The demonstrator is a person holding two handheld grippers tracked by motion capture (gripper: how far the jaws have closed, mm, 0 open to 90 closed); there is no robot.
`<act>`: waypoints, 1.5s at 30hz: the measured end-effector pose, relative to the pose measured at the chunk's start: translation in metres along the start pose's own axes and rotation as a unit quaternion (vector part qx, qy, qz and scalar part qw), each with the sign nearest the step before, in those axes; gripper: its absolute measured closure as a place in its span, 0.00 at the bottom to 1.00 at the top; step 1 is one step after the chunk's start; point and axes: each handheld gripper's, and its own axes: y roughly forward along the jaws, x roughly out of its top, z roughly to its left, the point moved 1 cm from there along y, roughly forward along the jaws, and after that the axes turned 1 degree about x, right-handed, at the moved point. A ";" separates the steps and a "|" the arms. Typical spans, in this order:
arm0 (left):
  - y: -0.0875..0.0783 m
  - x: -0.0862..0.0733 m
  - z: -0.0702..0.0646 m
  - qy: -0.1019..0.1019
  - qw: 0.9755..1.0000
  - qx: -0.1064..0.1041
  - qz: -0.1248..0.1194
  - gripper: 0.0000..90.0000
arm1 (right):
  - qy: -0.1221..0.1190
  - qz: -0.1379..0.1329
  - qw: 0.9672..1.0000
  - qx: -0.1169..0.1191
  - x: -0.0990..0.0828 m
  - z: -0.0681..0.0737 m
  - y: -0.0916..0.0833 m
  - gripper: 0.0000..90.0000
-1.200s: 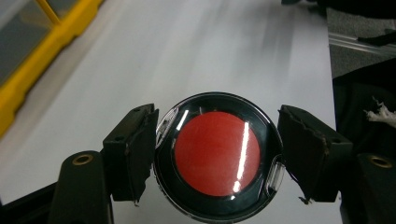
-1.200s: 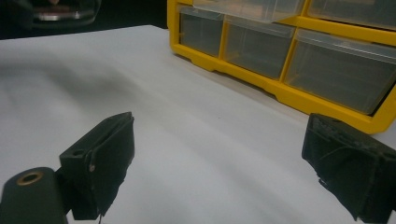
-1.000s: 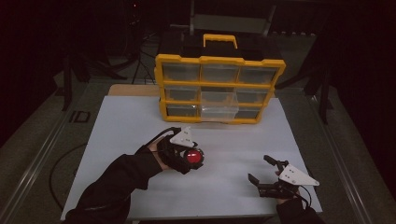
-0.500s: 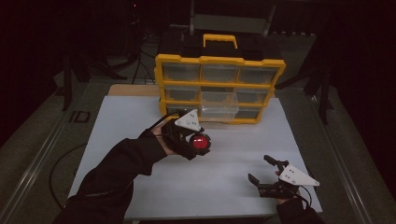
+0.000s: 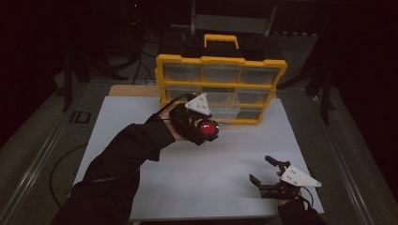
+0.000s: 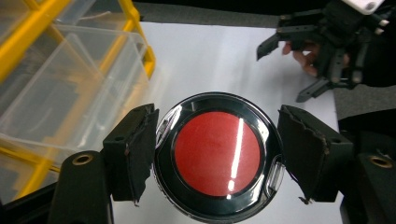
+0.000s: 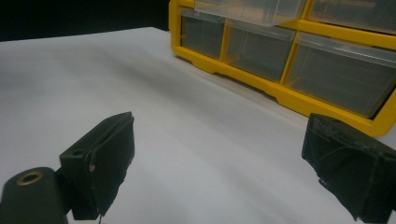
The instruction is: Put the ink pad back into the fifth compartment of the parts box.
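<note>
A round black case with a red centre [image 6: 217, 154] sits between the jaws of my left gripper [image 5: 207, 131], which is shut on it and holds it above the white tabletop [image 5: 122, 126]. In the high view the red case [image 5: 208, 128] hangs just in front of a yellow drawer organizer [image 5: 220, 86], close to a clear drawer [image 5: 224, 106] that is pulled out of the middle row. From the left gripper view that drawer [image 6: 60, 88] lies to the left, below the case. My right gripper [image 5: 266, 174] rests low near the front right of the table, open, with nothing between its jaws.
The organizer [image 7: 289, 51] stands at the table's back edge, with a yellow handle [image 5: 221, 40] and several clear drawers. The right gripper [image 6: 299, 60] and its hand appear across the table in the left gripper view. Dark stands and cables surround the table.
My left gripper has carried the red case away from me and a little right, closer to the pulled-out drawer. The right gripper has stayed where it was.
</note>
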 end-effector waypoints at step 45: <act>0.047 0.029 0.090 -0.101 0.994 0.040 -0.015 0.34 | 0.003 -0.005 1.000 0.009 0.000 -0.001 -0.001 0.11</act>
